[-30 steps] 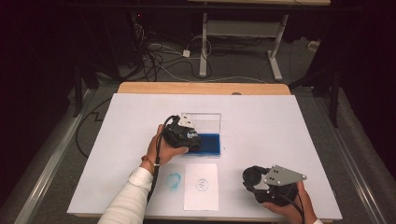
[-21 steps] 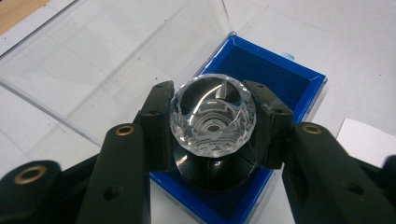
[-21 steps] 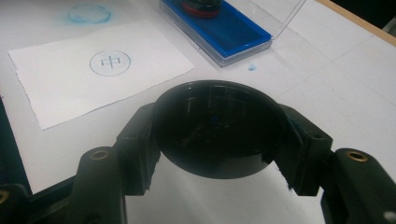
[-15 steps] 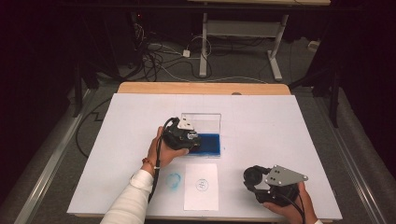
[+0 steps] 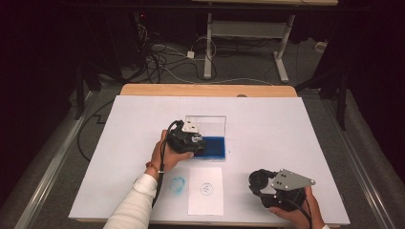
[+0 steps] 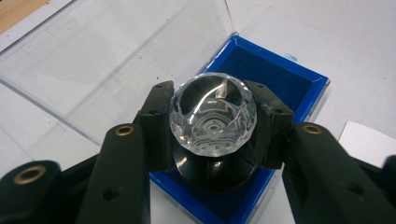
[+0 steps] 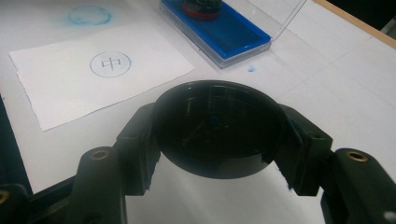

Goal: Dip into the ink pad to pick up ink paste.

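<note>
left gripper (image 6: pixel 212 123) is clamped on a round stamp with a faceted clear crystal knob and black body (image 6: pixel 213 119), jaws pressing both sides of the knob, stamp face down on the blue ink pad in its clear hinged plastic case (image 6: pixel 285 79). in the high view this gripper (image 5: pixel 187 141) sits at the case's left end, lid (image 5: pixel 206 125) standing up behind it

right gripper (image 7: pixel 219 135) is closed round a glossy black round cap (image 7: pixel 219 128), likely the stamp's cover, gripped at its two sides and held just above the white table sheet (image 7: pixel 327 84). in the high view it (image 5: pixel 267 186) hovers near the table's front right, well apart from the case

white paper slip with a blue circled character print (image 5: pixel 206 189) lies between the two hands, near the front edge; a smudged blue ring (image 5: pixel 177 184) stains the table sheet just left of it

risks, as i judge them:
- faceted knob is slick; a tilt on lifting could let the stamp twist in the jaws and print unevenly
- case is light; pad may cling to the stamp face and lift or drag with it
- over-inked face could blot or smear the slip, as the stray ring suggests
- loose slip may shift under the stamp
- cap could slide out if the right hand relaxes
</note>
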The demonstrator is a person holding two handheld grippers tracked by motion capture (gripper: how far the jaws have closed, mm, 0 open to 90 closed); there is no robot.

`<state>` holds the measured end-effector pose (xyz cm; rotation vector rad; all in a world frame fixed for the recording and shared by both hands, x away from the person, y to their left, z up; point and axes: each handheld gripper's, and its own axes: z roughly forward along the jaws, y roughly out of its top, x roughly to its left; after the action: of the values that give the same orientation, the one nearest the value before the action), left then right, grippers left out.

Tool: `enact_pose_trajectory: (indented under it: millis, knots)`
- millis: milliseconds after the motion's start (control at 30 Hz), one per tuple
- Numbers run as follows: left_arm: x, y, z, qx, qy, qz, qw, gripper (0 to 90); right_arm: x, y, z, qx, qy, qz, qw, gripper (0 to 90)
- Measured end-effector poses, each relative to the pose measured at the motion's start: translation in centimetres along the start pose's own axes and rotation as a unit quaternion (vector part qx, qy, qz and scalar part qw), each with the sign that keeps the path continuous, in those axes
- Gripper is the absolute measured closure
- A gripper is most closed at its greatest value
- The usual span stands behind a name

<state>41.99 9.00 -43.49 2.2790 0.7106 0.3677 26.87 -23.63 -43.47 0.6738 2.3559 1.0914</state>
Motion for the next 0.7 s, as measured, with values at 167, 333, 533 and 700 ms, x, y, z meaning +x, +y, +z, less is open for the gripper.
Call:
enact_pose_trajectory:
  millis: [167,333,533,700]
  knots:
    - [0.02,-0.02,0.02,0.0,0.0,0.0,1.0,54.7,0.03,0.01,0.02,0.0,0.001,0.0,1.0,38.6]
    - [0.04,-0.01,0.06,0.0,0.0,-0.001,1.0,54.6,0.09,0.02,0.06,0.001,0.001,-0.002,1.0,38.7]
    - [0.21,0.01,0.08,0.001,-0.004,-0.004,1.0,54.6,0.13,0.01,0.1,0.003,0.001,-0.003,1.0,38.6]
    - [0.36,-0.05,0.04,0.001,-0.009,-0.008,0.9999,54.6,0.14,0.04,0.02,-0.001,-0.001,-0.001,1.0,38.7]
